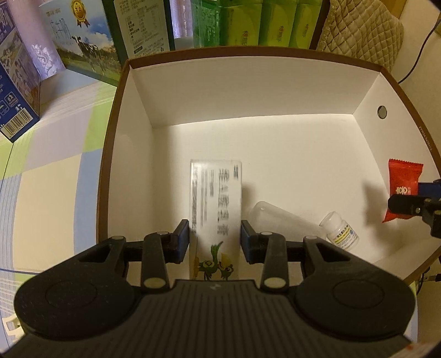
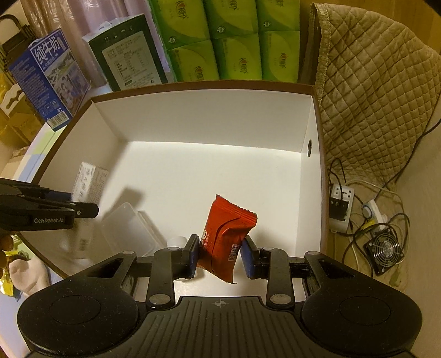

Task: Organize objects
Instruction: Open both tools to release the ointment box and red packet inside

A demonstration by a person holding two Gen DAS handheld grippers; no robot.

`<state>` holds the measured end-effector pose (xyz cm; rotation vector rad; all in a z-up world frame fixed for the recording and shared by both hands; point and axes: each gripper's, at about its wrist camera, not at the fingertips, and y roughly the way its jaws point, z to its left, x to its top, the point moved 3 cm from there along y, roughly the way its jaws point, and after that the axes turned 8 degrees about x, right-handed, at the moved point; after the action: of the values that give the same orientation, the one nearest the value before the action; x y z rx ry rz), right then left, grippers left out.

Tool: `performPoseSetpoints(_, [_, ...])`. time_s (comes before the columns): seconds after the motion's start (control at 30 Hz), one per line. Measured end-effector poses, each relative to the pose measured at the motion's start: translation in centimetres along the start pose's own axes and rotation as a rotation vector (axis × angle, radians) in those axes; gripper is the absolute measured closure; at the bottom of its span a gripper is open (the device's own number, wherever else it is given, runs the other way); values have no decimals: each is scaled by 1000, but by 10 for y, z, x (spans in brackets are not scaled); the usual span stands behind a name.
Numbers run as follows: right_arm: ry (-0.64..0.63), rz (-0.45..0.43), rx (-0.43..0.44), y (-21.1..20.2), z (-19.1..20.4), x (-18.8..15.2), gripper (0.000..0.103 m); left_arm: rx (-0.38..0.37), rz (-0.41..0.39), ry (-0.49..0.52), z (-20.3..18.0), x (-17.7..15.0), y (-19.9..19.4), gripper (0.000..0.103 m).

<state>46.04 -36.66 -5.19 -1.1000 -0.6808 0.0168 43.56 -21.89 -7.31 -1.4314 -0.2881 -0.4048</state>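
A large box with a brown rim [image 1: 115, 115] [image 2: 321, 154] and white inside fills both views. My left gripper [image 1: 215, 242] [image 2: 82, 210] is shut on a white printed carton [image 1: 216, 198] [image 2: 91, 179] above the box floor; the carton's far end is blurred. On the floor lie a clear plastic case [image 1: 278, 217] [image 2: 129, 225] and a small white bottle [image 1: 340, 232] [image 2: 176, 241]. My right gripper [image 2: 220, 254] [image 1: 398, 205] is shut on a red snack packet [image 2: 228, 236] [image 1: 403, 184], held over the box's near right part.
Milk cartons [image 1: 16, 91] [image 2: 49, 79] and green tissue packs [image 2: 228, 38] [image 1: 259, 22] stand behind the box. A quilted tan cover [image 2: 372, 82] lies at the back right. A power strip [image 2: 340, 206], cables and a small fan [image 2: 384, 249] lie right of the box.
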Motion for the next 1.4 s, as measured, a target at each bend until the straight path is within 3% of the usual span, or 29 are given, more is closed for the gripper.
performPoseSetpoints(0.6, [-4, -2, -24, -1, -1, 6, 73, -45, -10, -7, 0, 3, -8, 53])
performPoseSetpoints(0.7, [-2, -20, -22, -3, -1, 7, 67, -62, -18, 1, -4, 3, -10, 42])
performPoseSetpoints(0.77, [0, -37, -26, -7, -1, 8, 49, -70, -33, 8, -7, 2, -14, 34])
performPoseSetpoints(0.87, [-1, -76, -39, -14, 0, 9, 41, -61, -58, 18, -9, 2, -20, 26])
performPoseSetpoints(1.4, [53, -136, -11, -40, 7, 3, 37, -94, -132, 6, -5, 0, -61, 15])
